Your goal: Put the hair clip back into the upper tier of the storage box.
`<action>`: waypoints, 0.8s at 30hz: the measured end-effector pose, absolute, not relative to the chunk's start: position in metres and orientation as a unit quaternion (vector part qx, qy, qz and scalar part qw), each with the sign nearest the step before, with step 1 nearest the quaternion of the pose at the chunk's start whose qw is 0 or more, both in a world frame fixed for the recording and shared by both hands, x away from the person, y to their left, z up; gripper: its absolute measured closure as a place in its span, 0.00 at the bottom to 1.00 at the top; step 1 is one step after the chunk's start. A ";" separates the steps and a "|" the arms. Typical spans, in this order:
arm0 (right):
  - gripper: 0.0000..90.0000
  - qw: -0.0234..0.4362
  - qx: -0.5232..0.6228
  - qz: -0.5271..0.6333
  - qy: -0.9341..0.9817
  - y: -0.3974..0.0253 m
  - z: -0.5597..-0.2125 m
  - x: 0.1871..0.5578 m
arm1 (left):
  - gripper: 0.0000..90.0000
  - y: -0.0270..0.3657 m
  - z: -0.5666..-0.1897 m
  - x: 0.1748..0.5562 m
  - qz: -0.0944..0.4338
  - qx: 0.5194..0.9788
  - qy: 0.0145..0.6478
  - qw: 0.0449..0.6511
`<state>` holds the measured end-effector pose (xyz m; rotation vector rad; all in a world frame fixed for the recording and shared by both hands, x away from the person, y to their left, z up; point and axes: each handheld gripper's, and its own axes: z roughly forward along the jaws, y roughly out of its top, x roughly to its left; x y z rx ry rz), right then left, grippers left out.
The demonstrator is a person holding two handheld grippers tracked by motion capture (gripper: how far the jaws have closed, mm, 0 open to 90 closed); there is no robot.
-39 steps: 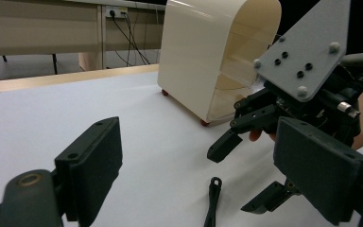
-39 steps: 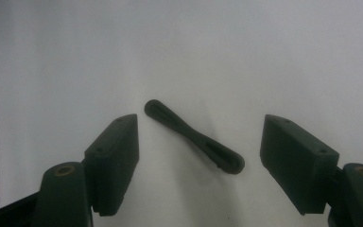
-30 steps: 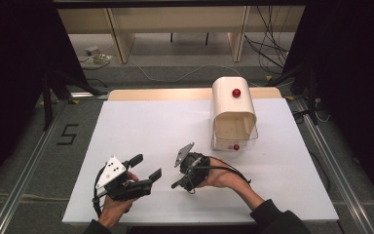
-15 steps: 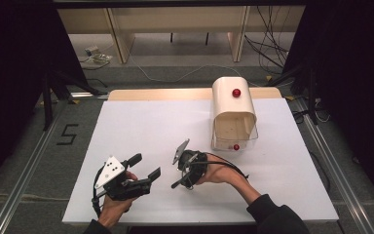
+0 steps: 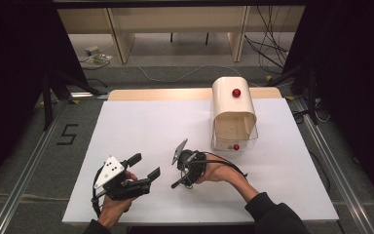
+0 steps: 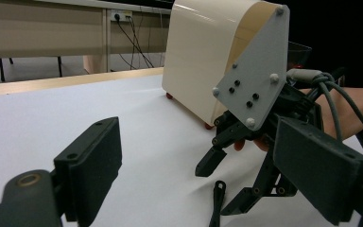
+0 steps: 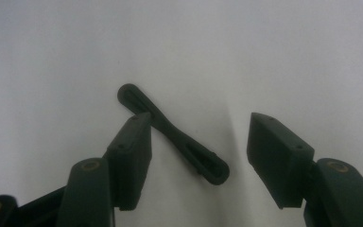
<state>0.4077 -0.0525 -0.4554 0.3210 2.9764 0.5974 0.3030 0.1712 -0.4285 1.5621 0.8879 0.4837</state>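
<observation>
A slim black strap-like piece (image 7: 170,132) with a loop at each end lies flat on the white table. My right gripper (image 7: 201,127) points down over it, open, one jaw on each side and neither touching it. In the high view the right gripper (image 5: 182,175) is near the table's front middle. The left gripper (image 5: 146,165) is held open to its left, with nothing between its jaws. In the left gripper view, the left gripper (image 6: 196,142) faces the right gripper (image 6: 255,137) and the black piece (image 6: 216,203) under it.
A cream box with a curved roll cover (image 5: 233,109) stands at the back right, with a red knob (image 5: 236,92) on top and another on its clear front (image 5: 235,146). The white table sheet (image 5: 151,122) stretches wide to its left.
The right hand and gripper have shifted slightly left and away from the front edge. The left gripper has hardly moved.
</observation>
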 end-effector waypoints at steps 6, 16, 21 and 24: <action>0.51 0.034 0.101 0.188 0.976 -0.051 -0.458 0.407 | 0.18 0.171 -0.429 0.303 0.208 0.672 0.383 0.598; 0.59 0.027 0.083 0.172 0.981 -0.050 -0.464 0.408 | 0.18 0.171 -0.429 0.303 0.208 0.673 0.384 0.598; 0.64 0.013 0.089 0.173 0.981 -0.051 -0.464 0.409 | 0.18 0.171 -0.429 0.303 0.208 0.672 0.384 0.598; 0.67 0.011 0.091 0.167 0.982 -0.053 -0.463 0.410 | 0.18 0.171 -0.429 0.303 0.208 0.673 0.384 0.597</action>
